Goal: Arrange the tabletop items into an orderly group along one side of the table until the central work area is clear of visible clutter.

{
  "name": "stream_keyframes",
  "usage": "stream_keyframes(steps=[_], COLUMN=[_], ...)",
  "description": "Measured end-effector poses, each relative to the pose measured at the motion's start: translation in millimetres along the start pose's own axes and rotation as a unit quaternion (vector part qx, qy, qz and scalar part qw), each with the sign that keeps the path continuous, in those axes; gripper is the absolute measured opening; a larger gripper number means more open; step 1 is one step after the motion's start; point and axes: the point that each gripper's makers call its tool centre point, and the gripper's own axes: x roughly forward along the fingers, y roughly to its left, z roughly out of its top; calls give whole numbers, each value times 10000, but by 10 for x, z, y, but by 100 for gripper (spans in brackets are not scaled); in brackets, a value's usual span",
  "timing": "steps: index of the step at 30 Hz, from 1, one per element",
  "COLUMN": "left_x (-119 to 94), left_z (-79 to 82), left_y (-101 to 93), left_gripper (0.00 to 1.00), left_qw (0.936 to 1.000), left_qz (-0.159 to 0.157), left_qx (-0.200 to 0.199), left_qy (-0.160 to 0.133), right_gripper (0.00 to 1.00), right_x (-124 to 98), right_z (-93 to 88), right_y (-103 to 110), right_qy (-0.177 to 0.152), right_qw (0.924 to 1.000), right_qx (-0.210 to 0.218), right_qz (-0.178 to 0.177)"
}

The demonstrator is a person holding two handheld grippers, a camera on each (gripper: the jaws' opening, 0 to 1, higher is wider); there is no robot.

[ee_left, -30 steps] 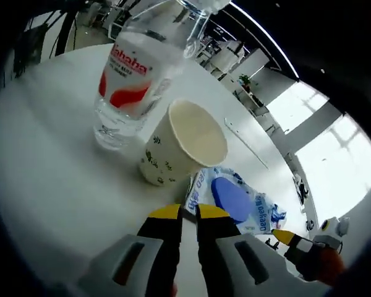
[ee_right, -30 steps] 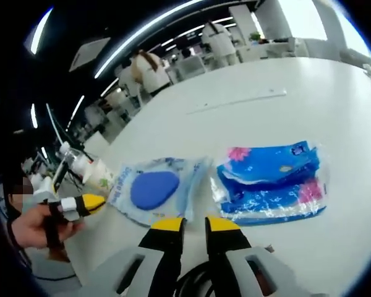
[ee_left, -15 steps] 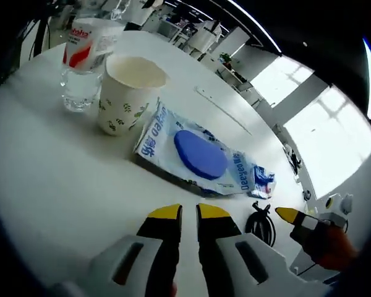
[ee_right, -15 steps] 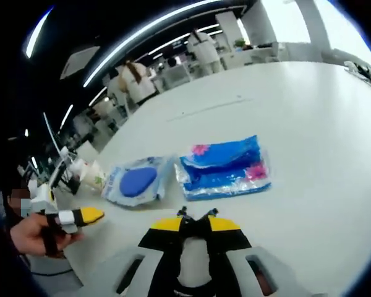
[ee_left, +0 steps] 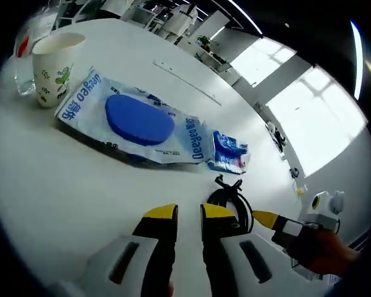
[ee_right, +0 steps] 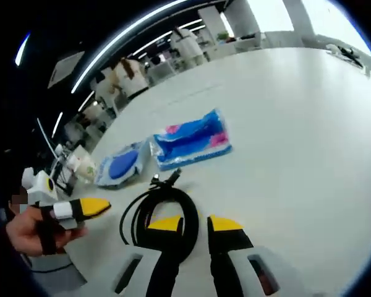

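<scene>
cable: black coil (ee_right: pixel 157 207) lying flat on the white table (ee_right: pixel 297 124), right at my right jaws; loose plug end points toward the tissue pack. In the left gripper view the same coil (ee_left: pixel 232 201) sits just past my left jaw tips, partly hidden behind them.
right gripper (ee_right: pixel 195 224): jaws a narrow gap apart, yellow tips low over the table. Left tip overlaps the near edge of the coil; cannot tell if it touches. Nothing clamped between the tips.
left gripper (ee_left: pixel 188 212): jaws nearly closed, small gap, nothing held. Bare table under the tips.
other gripper in view: left one enters the right gripper view at lower left (ee_right: pixel 80 209), held in a hand (ee_right: pixel 31 228); right one enters the left gripper view at lower right (ee_left: pixel 278 224).
tissue pack: blue with pink flowers (ee_right: pixel 191 139), flat, just beyond the coil. Seen end-on in the left gripper view (ee_left: pixel 229 151).
wipes pack: pale wrapper with blue oval (ee_left: pixel 133 120), flat, one end touching or just beside the tissue pack.
paper cup: upright, leaf print (ee_left: pixel 54 67), just beside the far end of the wipes pack.
water bottle: clear with red label (ee_left: pixel 26 59), right behind the cup, mostly cut off.
layout: bottle, cup, wipes, tissues run in a rough row; coil near the tissue end.
background: office desks, people standing far off, blurred.
</scene>
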Motion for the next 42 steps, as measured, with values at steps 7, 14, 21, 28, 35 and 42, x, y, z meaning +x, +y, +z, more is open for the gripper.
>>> stream_keyframes(steps=[7,14,21,28,35,42], left_x=[70,127,136,101,57,-40], left_z=[-136,-275,-322,-393,-332,-311], left_y=[-79,-160,-149,-81,-49,3], left_gripper=[12,10,9,6,3,5], left_qw=[9999,9996,9993,9985,9985,9980], left_qz=[20,33,138,314,380,447], left_qx=[24,52,111,163,164,271], left_qy=[158,270,319,420,361,361], right_gripper=[13,11,2,2,3,7], right_x=[17,46,81,124,168,204], right_z=[-49,-57,-37,-45,-47,-19], right_y=[-11,-13,74,157,246,354], right_qy=[52,132,178,225,263,326], right_qw=[9999,9997,9993,9989,9985,9976], right_qx=[100,95,18,48,32,-99], right_qz=[102,186,319,401,485,598])
